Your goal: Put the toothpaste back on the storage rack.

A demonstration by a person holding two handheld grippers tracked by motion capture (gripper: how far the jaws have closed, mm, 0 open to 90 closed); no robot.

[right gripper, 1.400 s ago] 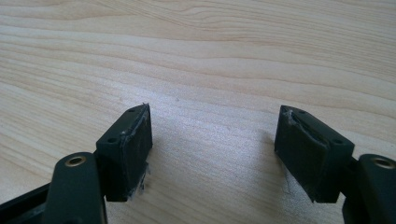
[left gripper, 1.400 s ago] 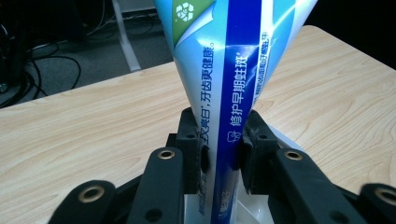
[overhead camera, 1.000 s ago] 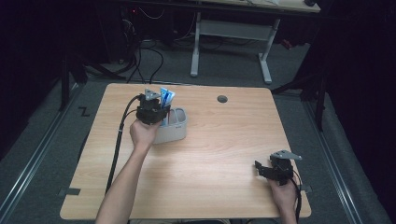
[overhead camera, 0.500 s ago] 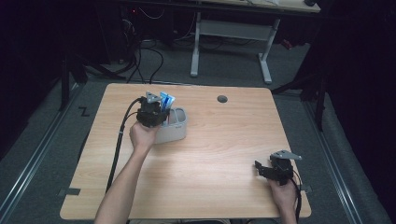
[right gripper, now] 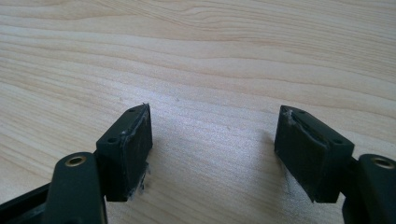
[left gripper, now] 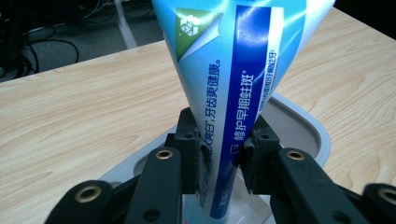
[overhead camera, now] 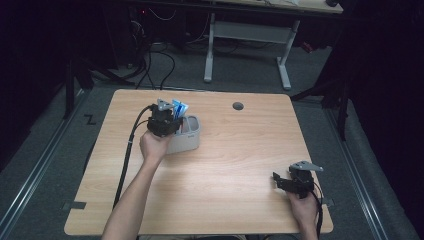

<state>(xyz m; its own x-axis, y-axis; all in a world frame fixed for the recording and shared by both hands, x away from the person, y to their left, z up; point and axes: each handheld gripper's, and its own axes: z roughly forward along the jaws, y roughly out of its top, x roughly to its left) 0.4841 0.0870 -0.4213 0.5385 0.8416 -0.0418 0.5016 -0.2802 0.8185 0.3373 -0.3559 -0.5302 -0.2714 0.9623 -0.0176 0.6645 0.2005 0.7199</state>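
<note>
In the left gripper view the toothpaste tube (left gripper: 233,70) runs off the top edge, so its upper end is cut off, and its lower end is hidden behind the black jaws at the bottom centre. The grey holder (left gripper: 303,128) is mostly covered by the tube. In the high view the tube's print is too small to read.

The left gripper (left gripper: 218,154) sits slightly lower over the grey holder (overhead camera: 189,136), its toothpaste tube (left gripper: 233,79) sunk a little deeper into it.
</note>
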